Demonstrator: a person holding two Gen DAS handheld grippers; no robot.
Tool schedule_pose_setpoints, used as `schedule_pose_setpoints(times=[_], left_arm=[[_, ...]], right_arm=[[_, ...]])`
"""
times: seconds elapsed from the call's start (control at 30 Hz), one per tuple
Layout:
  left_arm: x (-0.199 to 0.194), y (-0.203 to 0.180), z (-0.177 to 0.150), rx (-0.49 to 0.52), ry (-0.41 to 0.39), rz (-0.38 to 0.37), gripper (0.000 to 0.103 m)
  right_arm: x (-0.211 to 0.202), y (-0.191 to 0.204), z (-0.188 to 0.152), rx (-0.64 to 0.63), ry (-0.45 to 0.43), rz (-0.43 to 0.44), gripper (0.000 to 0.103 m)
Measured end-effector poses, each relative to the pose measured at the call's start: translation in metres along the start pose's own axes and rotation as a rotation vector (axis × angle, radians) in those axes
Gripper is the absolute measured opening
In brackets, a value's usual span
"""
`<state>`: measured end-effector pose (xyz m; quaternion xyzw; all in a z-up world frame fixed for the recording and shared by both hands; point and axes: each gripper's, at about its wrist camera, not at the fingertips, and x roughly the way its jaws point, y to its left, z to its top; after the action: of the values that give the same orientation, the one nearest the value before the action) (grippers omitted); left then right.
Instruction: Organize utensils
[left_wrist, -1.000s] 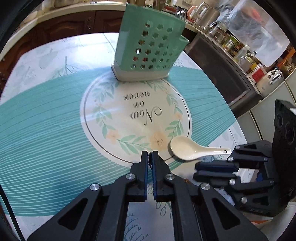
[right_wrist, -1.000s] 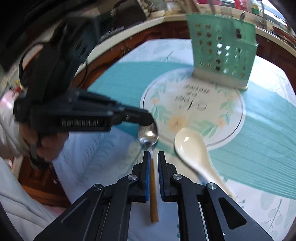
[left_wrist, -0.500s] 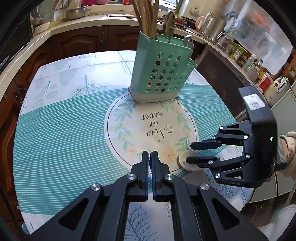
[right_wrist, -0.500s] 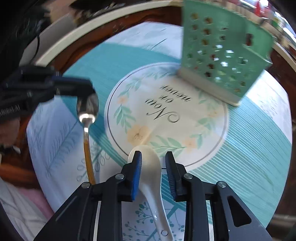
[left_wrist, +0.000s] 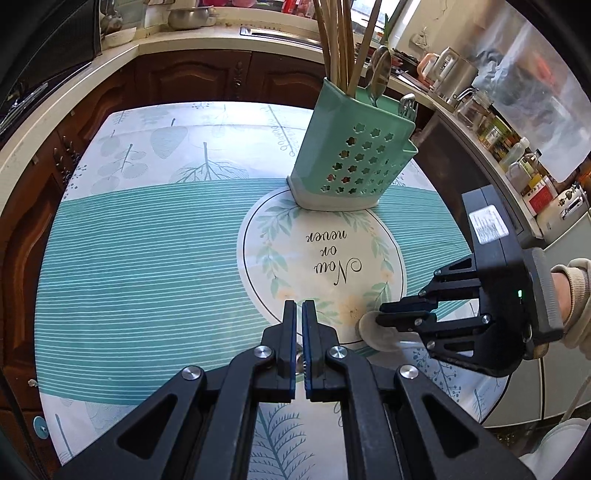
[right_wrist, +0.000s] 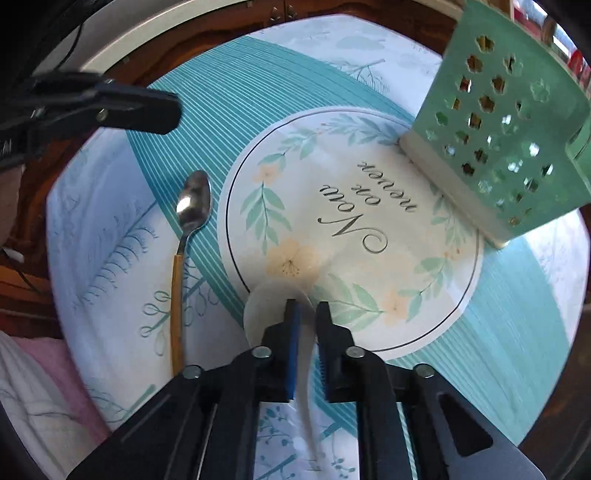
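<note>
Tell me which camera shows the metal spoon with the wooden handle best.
The right wrist view: the metal spoon lies there whole on the tablecloth, bowl and wooden handle clear. In the left wrist view only a metallic glint shows behind the left gripper.

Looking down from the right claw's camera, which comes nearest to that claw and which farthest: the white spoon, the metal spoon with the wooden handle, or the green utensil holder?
1. White spoon: right at the right claw, its handle between the pads.
2. Metal spoon: lying on the cloth to the left.
3. Green utensil holder: far upper right, across the round print.
</note>
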<state>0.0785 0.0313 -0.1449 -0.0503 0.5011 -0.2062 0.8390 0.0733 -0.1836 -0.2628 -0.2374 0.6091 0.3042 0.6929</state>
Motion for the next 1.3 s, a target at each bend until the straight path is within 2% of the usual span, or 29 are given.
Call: schedule_pose_setpoints(times=[0.27, 0.4, 0.47, 0.53, 0.63, 0.77, 1.1, 1.17, 1.3], left_arm=[[-0.002, 0.0, -0.005, -0.014, 0.026, 0.01, 0.001], [0.003, -0.007, -0.007, -0.025, 0.049, -0.038, 0.001], [0.01, -0.011, -0.009, -0.049, 0.07, -0.086, 0.001], [0.021, -0.016, -0.01, -0.073, 0.098, -0.152, 0.007], [0.041, -0.025, -0.015, -0.054, 0.143, -0.223, 0.016], [0.062, -0.036, -0.02, 0.011, 0.178, -0.254, 0.018], [0.092, -0.044, -0.025, 0.138, 0.217, -0.376, 0.017], [0.095, -0.047, -0.025, 0.152, 0.215, -0.416, 0.015], [0.096, -0.051, -0.023, 0.186, 0.202, -0.425, 0.008]], right_arm=[[-0.012, -0.034, -0.005, 0.203, -0.006, 0.153, 0.002], [-0.017, -0.047, -0.014, 0.28, -0.025, 0.195, 0.002], [-0.023, -0.047, -0.022, 0.31, -0.039, 0.204, 0.002], [-0.027, -0.047, -0.028, 0.329, -0.064, 0.214, 0.002], [-0.031, -0.043, -0.036, 0.331, -0.103, 0.209, 0.002], [-0.037, -0.033, -0.046, 0.326, -0.156, 0.206, 0.002], [-0.043, -0.022, -0.063, 0.269, -0.219, 0.198, 0.002], [-0.044, -0.022, -0.064, 0.256, -0.228, 0.196, 0.002], [-0.042, -0.021, -0.065, 0.233, -0.238, 0.187, 0.002]])
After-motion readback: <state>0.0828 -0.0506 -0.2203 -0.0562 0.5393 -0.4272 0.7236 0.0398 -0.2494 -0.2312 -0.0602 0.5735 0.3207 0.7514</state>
